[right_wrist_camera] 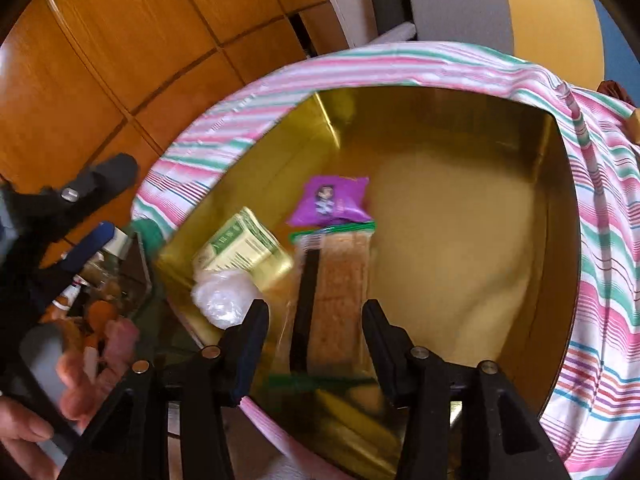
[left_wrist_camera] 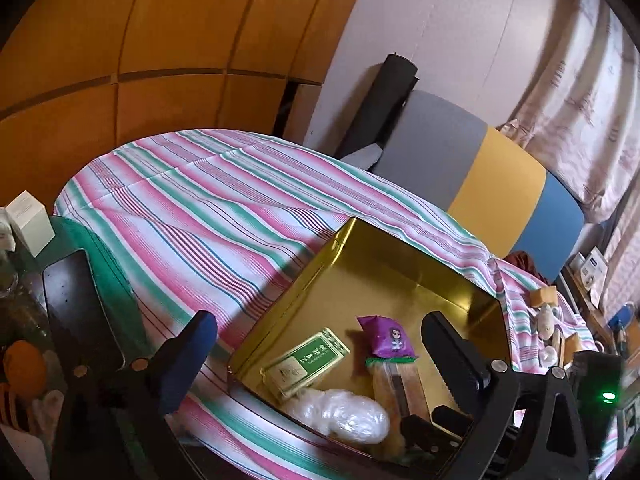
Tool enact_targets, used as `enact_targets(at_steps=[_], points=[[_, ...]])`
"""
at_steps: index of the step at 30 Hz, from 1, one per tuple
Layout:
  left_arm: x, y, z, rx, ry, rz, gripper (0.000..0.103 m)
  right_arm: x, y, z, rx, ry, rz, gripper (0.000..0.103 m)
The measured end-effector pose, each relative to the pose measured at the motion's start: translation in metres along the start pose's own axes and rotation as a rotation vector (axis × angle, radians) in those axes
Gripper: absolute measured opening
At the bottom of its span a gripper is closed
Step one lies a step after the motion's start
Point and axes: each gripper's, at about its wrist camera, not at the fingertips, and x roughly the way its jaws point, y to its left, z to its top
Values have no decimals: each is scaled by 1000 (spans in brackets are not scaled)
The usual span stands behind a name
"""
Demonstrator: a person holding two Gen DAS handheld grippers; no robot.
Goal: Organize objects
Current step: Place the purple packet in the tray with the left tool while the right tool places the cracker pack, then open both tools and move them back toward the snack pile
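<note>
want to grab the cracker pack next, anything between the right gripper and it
Nothing visible. The right gripper is open right over the cracker pack in the gold tin.

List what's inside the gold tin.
Gold tin: purple packet, green-and-cream box, clear plastic bundle, cracker pack. The near corner is hidden by the fingers.

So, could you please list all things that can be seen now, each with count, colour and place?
tin box: 1, gold, open on the striped cloth
tea packet: 1, green and cream, inside tin, left
snack pouch: 1, purple, inside tin, middle
cracker pack: 1, brown in clear wrap, inside tin, between right gripper's fingers
plastic bundle: 1, white, tin's near corner
striped cloth: 1, pink, green, white, under tin
left gripper: 1, black, open
right gripper: 1, black, open
</note>
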Motion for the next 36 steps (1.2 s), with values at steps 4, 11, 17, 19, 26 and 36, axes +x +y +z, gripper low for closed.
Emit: enact_targets(at_steps=[4,11,17,19,26,36], points=[[1,-1,0,-6,5,7,103,-21,-4,-4,-3,-63,3,49],[7,-19,-6,22,47,-15,103,-49,-18,-1,50,-141,-26,49],[10,-46,-18,93,81,-49,103,-65,-36,1,99,-186,-59,49],[10,-55,-21,113,88,-63,103,-72,-45,0,123,-202,-73,49],[6,-99,-37,234,121,-142,103,-96,-86,-9,236,-264,-138,49],[1,-163,-66,396,187,-258,103,-129,-162,-43,411,-301,-259,49]])
